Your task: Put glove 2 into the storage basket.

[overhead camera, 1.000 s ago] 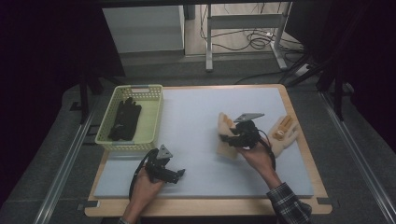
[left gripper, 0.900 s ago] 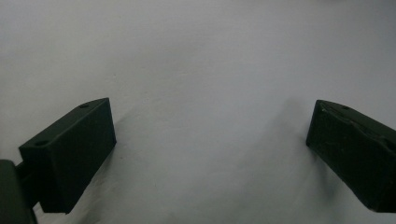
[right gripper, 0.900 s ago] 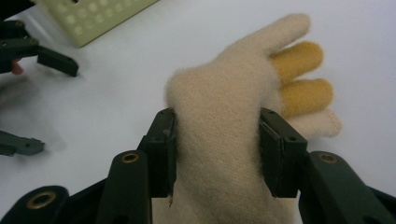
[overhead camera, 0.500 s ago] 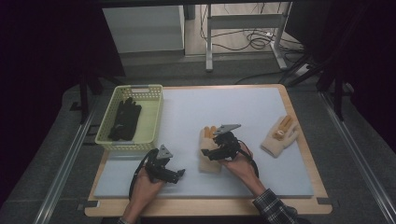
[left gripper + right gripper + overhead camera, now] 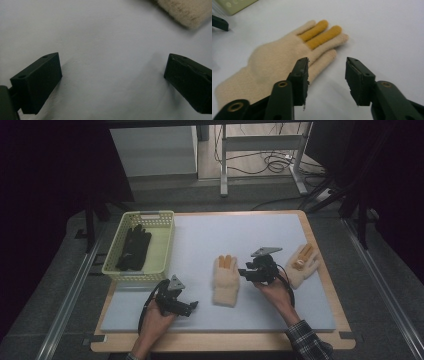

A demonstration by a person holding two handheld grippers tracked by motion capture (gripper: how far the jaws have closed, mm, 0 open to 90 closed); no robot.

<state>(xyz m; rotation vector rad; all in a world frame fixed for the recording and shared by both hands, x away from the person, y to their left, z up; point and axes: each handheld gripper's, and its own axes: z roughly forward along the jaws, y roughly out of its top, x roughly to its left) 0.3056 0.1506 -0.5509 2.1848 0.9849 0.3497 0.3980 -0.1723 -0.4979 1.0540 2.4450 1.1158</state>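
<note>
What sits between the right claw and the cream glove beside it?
Nothing visible. The right claw is open, its jaws spread just off the thumb side of the cream glove, which lies flat on bare mat. The second cream glove lies on the claw's far side.

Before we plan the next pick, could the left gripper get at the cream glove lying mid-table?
Probably yes: the left gripper is open, and only bare mat separates it from the cream glove.

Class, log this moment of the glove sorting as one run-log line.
right tool: open, beside cream glove | left tool: open, over mat | second cream glove: right edge | black glove: in basket
</note>
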